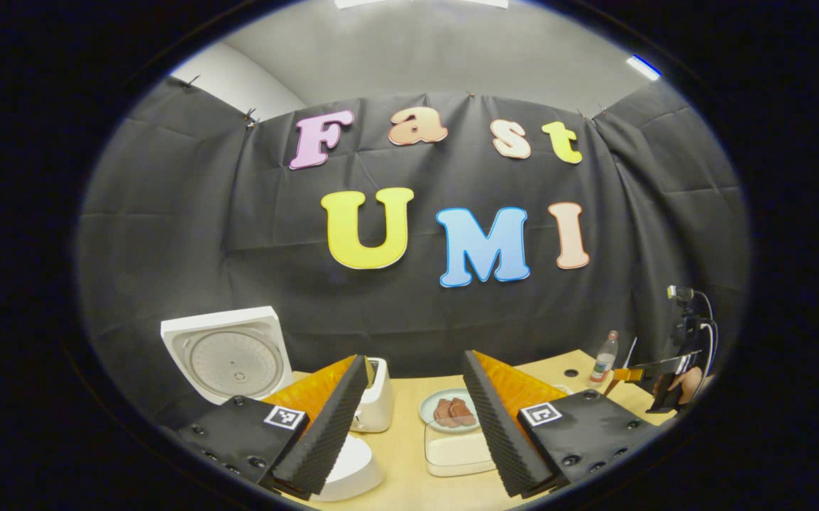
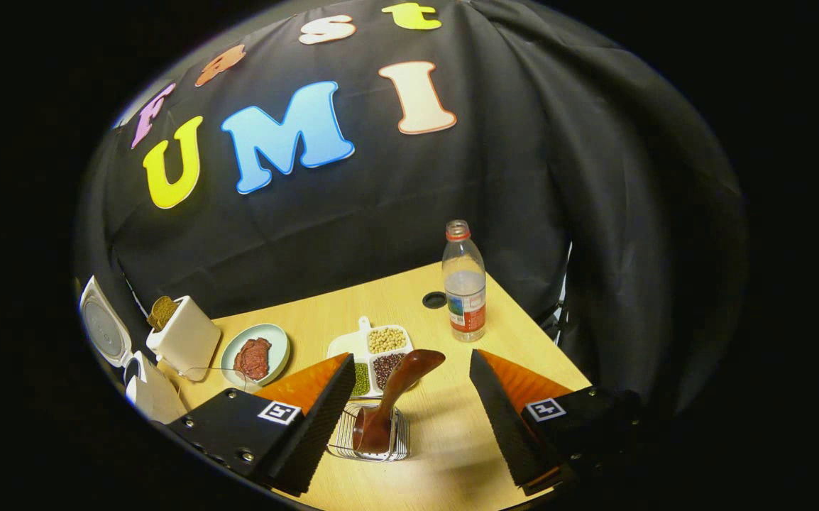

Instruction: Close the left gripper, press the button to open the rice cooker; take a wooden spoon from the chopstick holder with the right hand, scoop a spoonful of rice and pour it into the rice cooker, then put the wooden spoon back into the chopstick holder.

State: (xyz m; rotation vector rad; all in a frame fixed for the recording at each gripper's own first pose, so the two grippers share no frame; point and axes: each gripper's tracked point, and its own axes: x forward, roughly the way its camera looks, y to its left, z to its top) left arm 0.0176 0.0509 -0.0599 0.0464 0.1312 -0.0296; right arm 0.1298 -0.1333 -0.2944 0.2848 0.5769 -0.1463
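Right gripper (image 2: 409,404) agape above wooden spoon (image 2: 395,397), left gripper (image 1: 409,426) likewise wide — pale wood table (image 2: 381,305), black-draped booth.

Bottle label: I see a red and white band on the water bottle (image 2: 464,282); its print is too small for me to read.
Left gripper (image 1: 415,419) markers: I see a black-and-white square code tag on each finger; a pattern, no words.
Right gripper (image 2: 413,419) markers: I see the same kind of square code tags; nothing there I can read.
Rice cooker (image 1: 228,353): no print I can make out on its open lid.
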